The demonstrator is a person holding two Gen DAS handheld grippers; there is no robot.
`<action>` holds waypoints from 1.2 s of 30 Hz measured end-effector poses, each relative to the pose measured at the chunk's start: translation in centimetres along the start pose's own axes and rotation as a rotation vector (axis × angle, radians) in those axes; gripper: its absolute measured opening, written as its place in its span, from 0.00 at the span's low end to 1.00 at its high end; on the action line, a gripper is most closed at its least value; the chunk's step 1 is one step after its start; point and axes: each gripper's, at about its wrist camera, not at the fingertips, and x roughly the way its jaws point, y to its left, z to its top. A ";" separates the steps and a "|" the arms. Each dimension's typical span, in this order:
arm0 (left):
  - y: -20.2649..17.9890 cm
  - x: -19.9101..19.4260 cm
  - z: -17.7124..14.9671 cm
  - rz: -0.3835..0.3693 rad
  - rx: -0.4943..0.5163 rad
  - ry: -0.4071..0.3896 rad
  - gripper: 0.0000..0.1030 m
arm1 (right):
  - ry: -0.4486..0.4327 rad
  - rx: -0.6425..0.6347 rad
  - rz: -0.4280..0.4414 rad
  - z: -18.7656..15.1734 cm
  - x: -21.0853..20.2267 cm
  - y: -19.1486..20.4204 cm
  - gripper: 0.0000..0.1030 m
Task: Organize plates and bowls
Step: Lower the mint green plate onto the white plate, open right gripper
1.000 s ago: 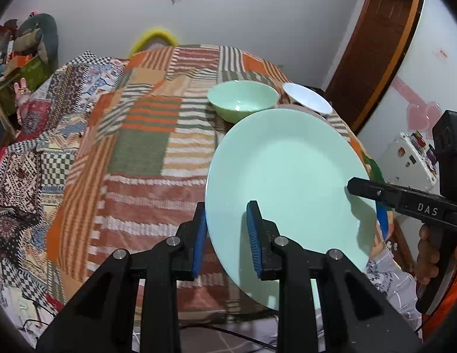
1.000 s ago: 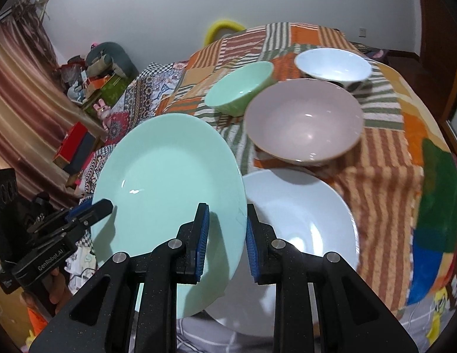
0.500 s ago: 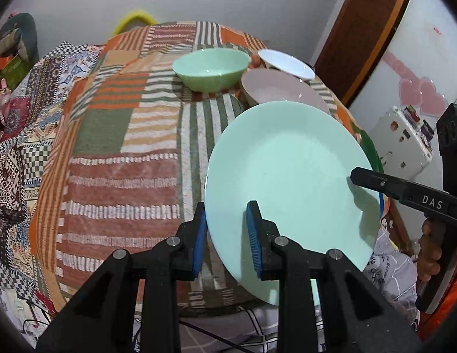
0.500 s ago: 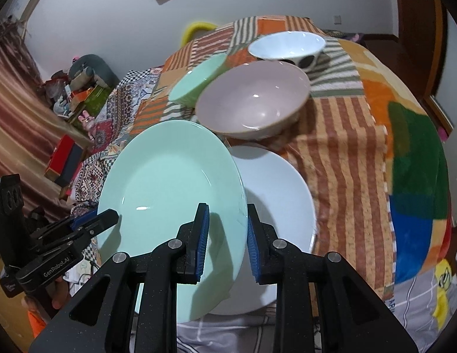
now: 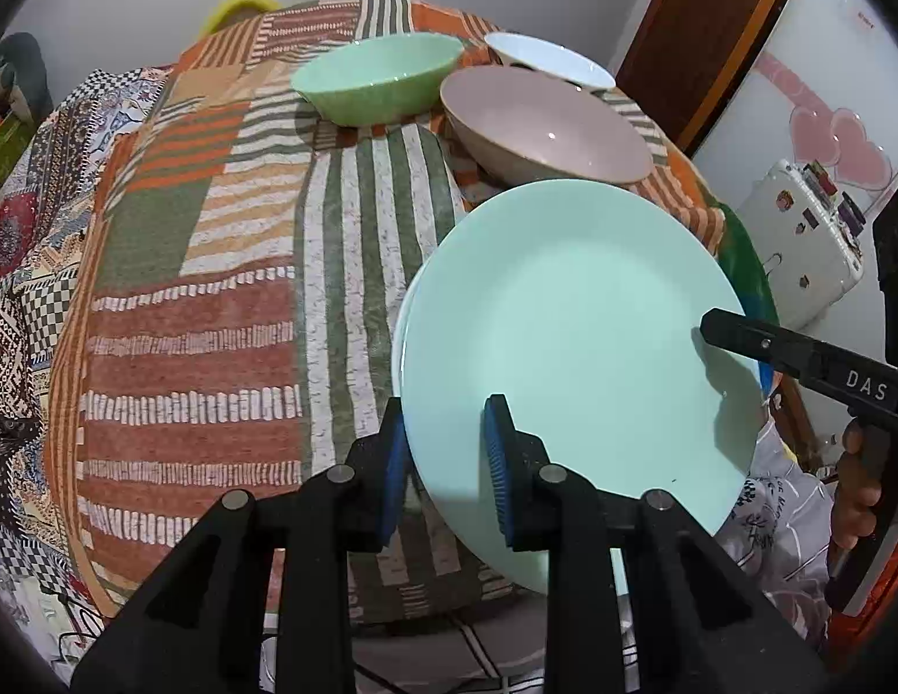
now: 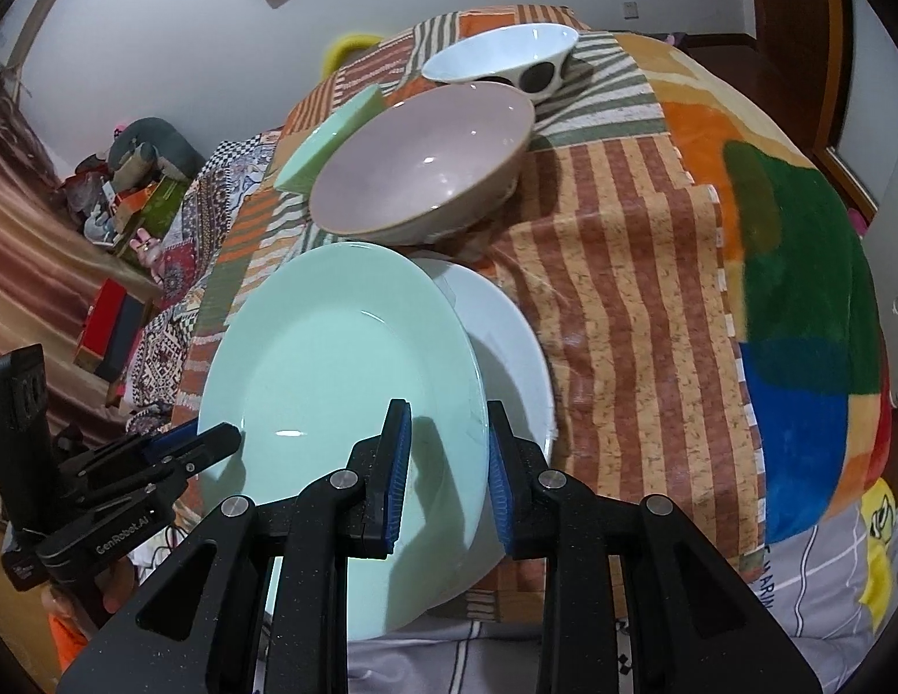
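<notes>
Since a second ago the mint green plate (image 6: 339,381), carried between the left gripper (image 5: 446,462) and the right gripper (image 6: 443,462), sits lower and farther in over the patchwork-covered worktop (image 5: 217,266). It now overlaps most of the white plate (image 6: 507,341), which showed broadly beyond the right jaws before and is now a crescent past the green rim. The pink bowl (image 5: 541,127), earlier hidden behind the plate ahead of the left jaws, stands in full view. The right jaws are slightly wider.
</notes>
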 end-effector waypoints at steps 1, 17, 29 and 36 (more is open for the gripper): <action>-0.1 0.2 0.0 0.000 0.002 0.003 0.25 | 0.001 0.003 -0.001 0.0 0.1 -0.1 0.24; -0.7 2.2 1.2 0.022 0.025 0.027 0.25 | 0.014 0.043 -0.011 0.3 0.4 -1.4 0.24; -0.4 2.0 1.2 0.027 0.026 0.019 0.25 | 0.017 -0.012 -0.044 0.5 0.9 -0.6 0.24; -0.4 2.0 1.2 0.031 0.024 0.016 0.25 | 0.017 -0.006 -0.038 0.6 1.0 -0.5 0.24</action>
